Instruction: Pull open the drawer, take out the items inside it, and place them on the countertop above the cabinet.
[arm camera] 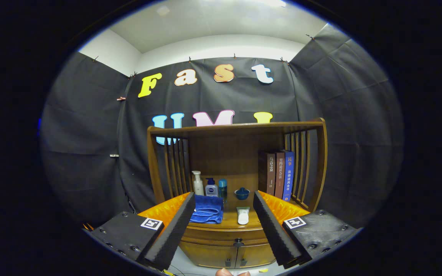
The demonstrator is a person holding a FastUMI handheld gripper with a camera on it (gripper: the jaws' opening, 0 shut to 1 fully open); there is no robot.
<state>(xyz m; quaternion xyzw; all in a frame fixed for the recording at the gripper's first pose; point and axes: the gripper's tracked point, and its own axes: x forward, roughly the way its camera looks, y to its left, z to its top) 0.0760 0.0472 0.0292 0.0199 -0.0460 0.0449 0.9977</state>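
Note:
A wooden cabinet (228, 234) stands ahead of my gripper (225, 249), with a closed drawer whose dark knob (238, 242) sits between the fingertips and a little beyond them. Two lower doors (226, 257) lie under the drawer. On the countertop (230, 221) lie a folded blue towel (206, 209) and a white tube (243, 215). My gripper is open, with nothing between its fingers (175, 230).
At the back of the countertop stand a white pump bottle (197, 183), a small blue-capped bottle (211, 188), a teal bottle (223, 188) and a blue lidded bowl (241, 193). Three books (277, 174) stand upright at the right. A slatted wooden frame (236, 128) surrounds the countertop.

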